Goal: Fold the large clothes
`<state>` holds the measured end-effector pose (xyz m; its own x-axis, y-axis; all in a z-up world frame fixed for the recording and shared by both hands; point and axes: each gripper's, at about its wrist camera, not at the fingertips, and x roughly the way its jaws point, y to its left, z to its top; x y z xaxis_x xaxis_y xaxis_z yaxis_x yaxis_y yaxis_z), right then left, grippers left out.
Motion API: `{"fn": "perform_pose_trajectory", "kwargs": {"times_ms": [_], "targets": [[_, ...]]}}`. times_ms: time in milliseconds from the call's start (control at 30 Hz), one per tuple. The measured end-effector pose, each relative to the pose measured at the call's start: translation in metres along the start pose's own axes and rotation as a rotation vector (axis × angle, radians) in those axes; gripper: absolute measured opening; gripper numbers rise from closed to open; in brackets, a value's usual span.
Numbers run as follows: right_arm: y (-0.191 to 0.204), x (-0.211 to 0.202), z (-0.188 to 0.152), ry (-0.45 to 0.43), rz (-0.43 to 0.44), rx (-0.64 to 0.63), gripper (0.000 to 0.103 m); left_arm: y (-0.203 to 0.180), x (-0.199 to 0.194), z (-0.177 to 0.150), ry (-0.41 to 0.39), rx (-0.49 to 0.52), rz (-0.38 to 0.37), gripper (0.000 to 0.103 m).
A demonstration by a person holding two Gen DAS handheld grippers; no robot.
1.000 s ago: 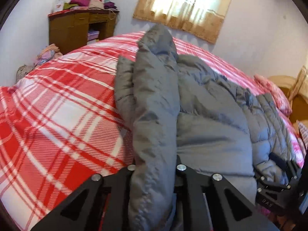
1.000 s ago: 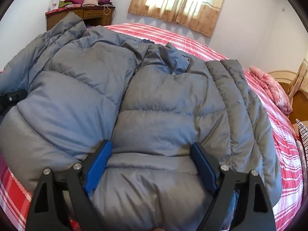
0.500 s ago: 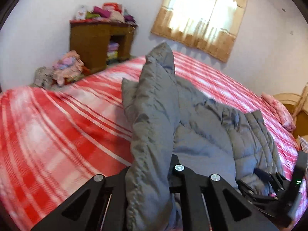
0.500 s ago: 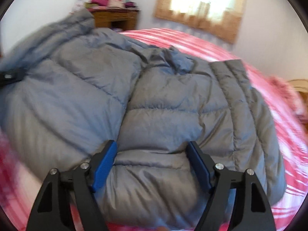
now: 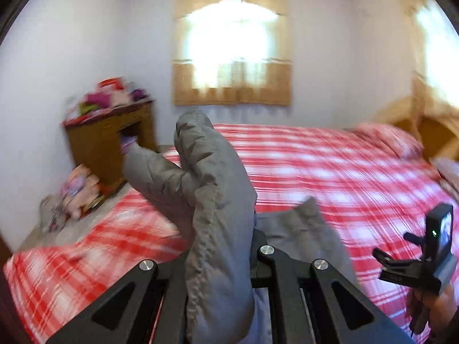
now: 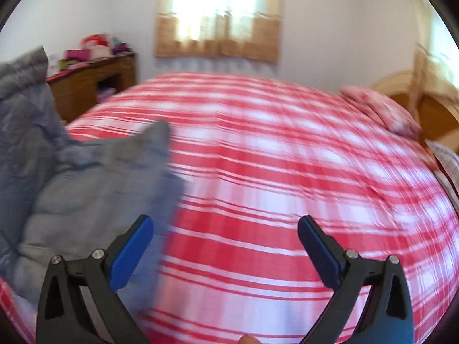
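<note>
A grey puffer jacket (image 5: 212, 200) hangs lifted off the bed. My left gripper (image 5: 221, 261) is shut on a thick fold of it, which rises between the jaws and blocks the middle of the left wrist view. In the right wrist view the jacket (image 6: 86, 189) bulks at the left, blurred by motion. My right gripper (image 6: 225, 243) is open with its blue pads (image 6: 130, 253) wide apart and nothing between them, over the red plaid bedspread (image 6: 272, 172). The right gripper also shows in the left wrist view (image 5: 424, 258), off to the right.
The bed (image 5: 330, 172) fills the room's middle. A pink pillow (image 6: 378, 106) and wooden headboard (image 6: 430, 109) are at the right. A wooden desk (image 5: 109, 143) piled with clothes stands at the far left, with a clothes heap (image 5: 77, 192) on the floor beside it. A curtained window (image 5: 232, 57) is behind.
The left gripper has lifted the jacket up off the bed. The right gripper's open jaws, around the jacket before, are now clear of it and to its right over bare bedspread.
</note>
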<state>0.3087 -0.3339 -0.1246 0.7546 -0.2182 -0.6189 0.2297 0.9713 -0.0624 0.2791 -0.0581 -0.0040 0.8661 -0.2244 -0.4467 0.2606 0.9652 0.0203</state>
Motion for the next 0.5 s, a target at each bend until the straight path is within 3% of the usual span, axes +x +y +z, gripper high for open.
{"fn": "perform_pose_trajectory", "kwargs": {"times_ms": [100,300,367,500], "targets": [[-0.033,0.008,-0.012,0.04,-0.016,0.051,0.102,-0.061,0.03,-0.009,0.022,0.123,-0.032,0.006],[-0.065,0.007,-0.037,0.083,-0.025,0.11,0.102,-0.164,0.093,-0.071,0.144,0.397,-0.057,0.006],[-0.072,0.009,-0.044,0.099,-0.018,0.125,0.102,-0.191,0.1,-0.093,0.142,0.532,-0.046,0.008],[-0.077,0.014,-0.048,0.116,-0.012,0.133,0.102,-0.212,0.087,-0.097,0.117,0.656,-0.022,0.016]]}}
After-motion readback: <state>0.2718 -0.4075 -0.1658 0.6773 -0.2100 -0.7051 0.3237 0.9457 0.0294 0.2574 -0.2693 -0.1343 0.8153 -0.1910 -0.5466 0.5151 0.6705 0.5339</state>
